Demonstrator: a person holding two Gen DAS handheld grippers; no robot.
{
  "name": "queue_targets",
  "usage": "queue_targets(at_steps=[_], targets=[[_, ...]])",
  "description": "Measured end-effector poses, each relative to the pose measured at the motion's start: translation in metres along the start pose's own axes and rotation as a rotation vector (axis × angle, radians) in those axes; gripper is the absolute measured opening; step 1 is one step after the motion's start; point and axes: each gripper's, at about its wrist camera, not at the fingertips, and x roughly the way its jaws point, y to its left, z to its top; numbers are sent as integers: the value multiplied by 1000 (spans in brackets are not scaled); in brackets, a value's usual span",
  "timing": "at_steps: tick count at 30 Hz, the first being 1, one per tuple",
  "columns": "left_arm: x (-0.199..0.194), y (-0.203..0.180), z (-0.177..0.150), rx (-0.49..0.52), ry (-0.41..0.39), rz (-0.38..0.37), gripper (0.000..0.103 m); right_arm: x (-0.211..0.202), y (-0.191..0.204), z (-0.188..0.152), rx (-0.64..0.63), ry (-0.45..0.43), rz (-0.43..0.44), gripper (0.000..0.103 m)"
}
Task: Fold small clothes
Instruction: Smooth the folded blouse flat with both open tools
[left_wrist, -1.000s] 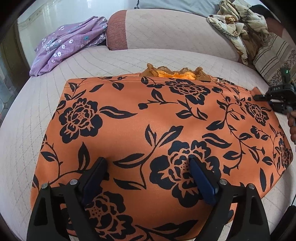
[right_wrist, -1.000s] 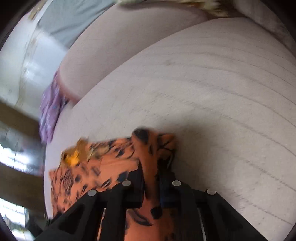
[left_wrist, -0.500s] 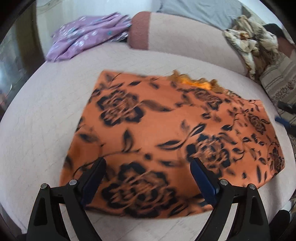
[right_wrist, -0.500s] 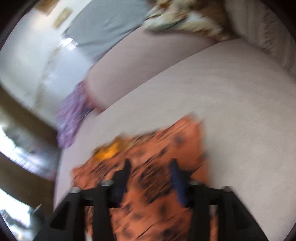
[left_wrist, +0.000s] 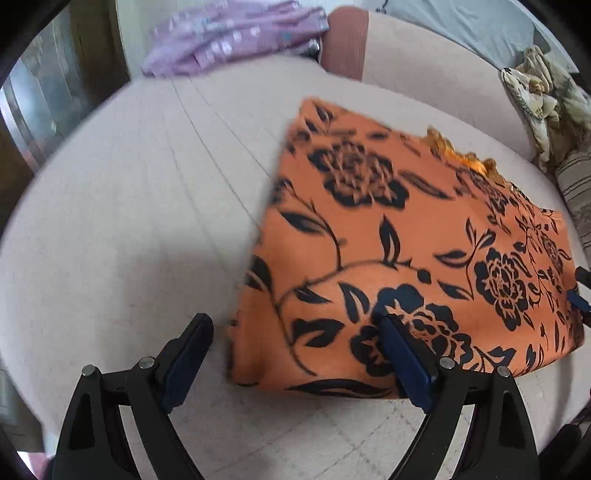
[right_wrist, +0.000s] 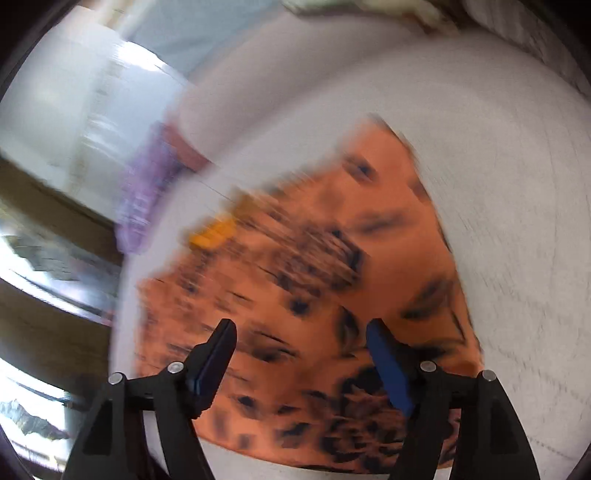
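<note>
Orange floral garment (left_wrist: 406, 251): lying flat on the pale quilted cushion (left_wrist: 129, 221), folded over at least once, black rose print uppermost, frilled orange trim (left_wrist: 458, 155) showing at its far edge. Long axis judged to run from near-left corner to far-right corner in the left wrist view.

Left gripper (left_wrist: 295, 354): spread wide, holding nothing; poised over the garment's near-left corner, one finger above bare cushion just off the garment's left edge, the other above the print.

Right gripper (right_wrist: 301, 354): jaws just opened, now well apart, nothing pinched between them; hovering over the garment's right portion, fabric lying below the fingers, view blurred.

Nearer hand for the left edge: left. For the right edge: right.

Lilac floral cloth (left_wrist: 236, 37): well beyond the garment's far-left corner.

Brands, labels, writing: none legible.
</note>
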Motion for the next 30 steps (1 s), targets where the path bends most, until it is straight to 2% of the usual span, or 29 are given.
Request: queue_targets(at_steps=[2,3,6,10,12,13,14,15,18,21,23,26,30], targets=[[-19,-1,12,30,-81,-9,92,-6,3,-4,-19,-52,12,75],[-23,-2,19,31,-100,-21,92,-5,5,-5,-29,-50,3,75],[-22,-8,52,45,-104,-105,92,-2,3,-7,-39,-42,-7,75],[7,-37,91,127,-89,-96,92,-1,-1,-8,-34,-47,16,75],[36,-52,111,174,-54,-60,92,-5,-3,-5,-42,-49,23,75],[50,-55,116,204,-37,-9,92,-5,-3,-6,-42,-51,25,75],[73,-53,124,205,-6,90,92,-4,-3,-6,-40,-52,25,75],[83,-43,131,184,6,119,93,-6,-4,-6,-38,-52,25,75],[93,-15,142,64,35,82,93,-7,-4,-7,-37,-47,22,75],[65,-1,139,35,-24,100,93,-8,-3,-7,-39,-44,21,75],[40,7,130,22,-71,54,93,-8,-2,-6,-29,-45,17,75],[-6,14,101,17,-135,-16,93,-16,2,-8,-5,-60,17,75],[-42,4,61,52,-180,-96,93,-40,19,-27,-19,-93,81,76]])
